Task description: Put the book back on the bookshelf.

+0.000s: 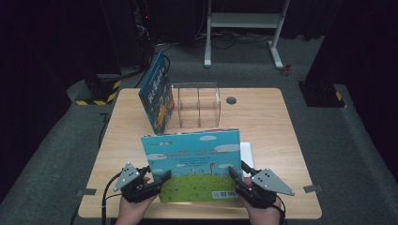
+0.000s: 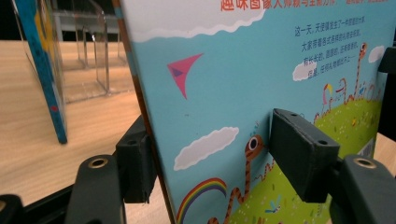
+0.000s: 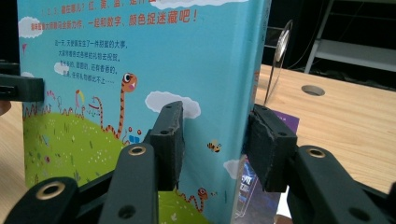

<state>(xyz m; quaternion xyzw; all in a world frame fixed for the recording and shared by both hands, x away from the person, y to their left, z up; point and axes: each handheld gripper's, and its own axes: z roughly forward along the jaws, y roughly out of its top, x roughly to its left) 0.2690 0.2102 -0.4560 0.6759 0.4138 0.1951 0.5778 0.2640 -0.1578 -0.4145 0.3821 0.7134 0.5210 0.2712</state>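
Note:
A large picture book (image 1: 192, 164) with a sky-blue cover, clouds and a green hill stands upright near the table's front edge. My left gripper (image 1: 164, 177) clamps its left edge and my right gripper (image 1: 235, 174) clamps its right edge. In the left gripper view the book (image 2: 233, 84) runs slantwise between the pads of the left gripper (image 2: 212, 158), one pad behind the edge and one on the cover. In the right gripper view one pad of the right gripper (image 3: 215, 144) presses the book's cover (image 3: 93, 70) and the other its back.
A second blue book (image 1: 157, 93) leans against the left side of a clear acrylic rack (image 1: 197, 105) at the back of the wooden table (image 1: 267, 131). A white flat item (image 1: 247, 152) lies behind the held book. A cable hole (image 1: 231, 100) sits beyond the rack.

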